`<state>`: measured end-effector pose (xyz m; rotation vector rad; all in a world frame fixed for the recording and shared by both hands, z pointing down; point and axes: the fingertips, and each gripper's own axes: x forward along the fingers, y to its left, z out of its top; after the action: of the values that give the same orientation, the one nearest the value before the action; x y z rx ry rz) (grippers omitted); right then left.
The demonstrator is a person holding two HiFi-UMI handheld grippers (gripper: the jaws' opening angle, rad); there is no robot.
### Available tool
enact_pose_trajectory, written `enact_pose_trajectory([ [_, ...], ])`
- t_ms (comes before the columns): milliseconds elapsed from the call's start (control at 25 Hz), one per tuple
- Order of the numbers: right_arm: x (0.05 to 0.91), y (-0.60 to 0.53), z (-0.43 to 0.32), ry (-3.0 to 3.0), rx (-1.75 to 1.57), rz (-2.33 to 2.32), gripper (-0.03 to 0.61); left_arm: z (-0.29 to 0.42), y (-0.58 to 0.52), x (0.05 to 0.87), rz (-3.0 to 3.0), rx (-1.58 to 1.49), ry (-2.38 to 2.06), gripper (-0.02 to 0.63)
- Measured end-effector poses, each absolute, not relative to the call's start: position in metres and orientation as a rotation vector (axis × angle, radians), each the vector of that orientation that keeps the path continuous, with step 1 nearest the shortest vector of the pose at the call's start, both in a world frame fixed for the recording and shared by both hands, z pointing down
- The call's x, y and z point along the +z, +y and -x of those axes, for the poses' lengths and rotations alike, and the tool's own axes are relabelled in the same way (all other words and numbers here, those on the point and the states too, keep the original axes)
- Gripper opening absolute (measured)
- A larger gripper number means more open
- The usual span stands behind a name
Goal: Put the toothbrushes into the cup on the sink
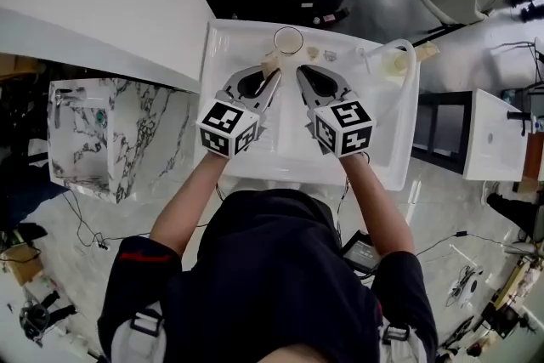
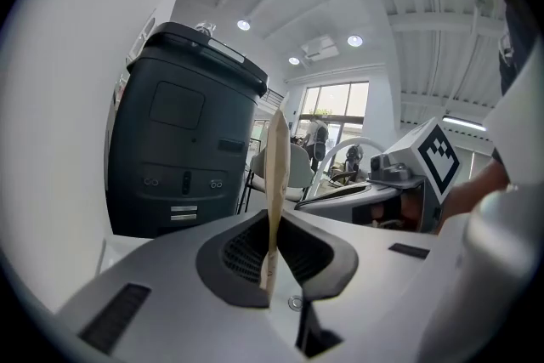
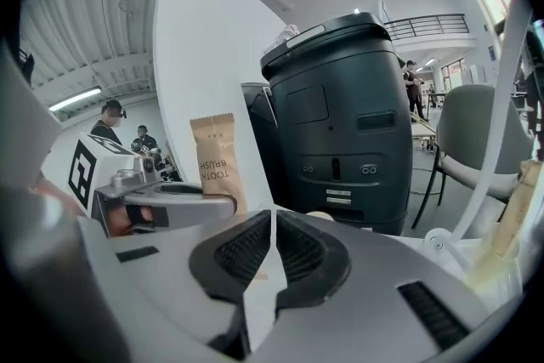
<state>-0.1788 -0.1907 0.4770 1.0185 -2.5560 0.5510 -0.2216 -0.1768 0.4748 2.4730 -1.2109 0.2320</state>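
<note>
Over sink (image 1: 223, 38), L fingers (image 2: 242, 255) pinch toothbrush packet (image 2: 276, 174); R fingers (image 3: 246, 255) closed.

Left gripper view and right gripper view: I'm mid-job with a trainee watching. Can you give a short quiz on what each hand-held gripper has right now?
1. True or false: the right hand-held gripper grips something.
2. The left hand-held gripper is shut on: A a brown paper packet; B a sponge; C a soap bar.
3. Fill in: seen in the right gripper view, the brown paper packet's print reads ____.

Key: 1 false, its jaws are shut on nothing; 2 A; 3 TOOTH BRUSH.
</note>
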Motion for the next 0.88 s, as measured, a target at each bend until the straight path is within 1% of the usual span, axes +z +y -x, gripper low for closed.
enact_pose_trajectory([
  [480, 0.501, -0.21, 0.168, -2.491, 0.621, -1.116, 0.043, 0.216, -0.228, 0.479, -2.508, 0.202, -1.183, 0.032],
  [880, 0.501, -0.215, 0.165, -2.485, 0.645, -1.165, 0.043, 0.222, -0.268, 0.466, -2.535, 0.156, -1.25, 0.032],
])
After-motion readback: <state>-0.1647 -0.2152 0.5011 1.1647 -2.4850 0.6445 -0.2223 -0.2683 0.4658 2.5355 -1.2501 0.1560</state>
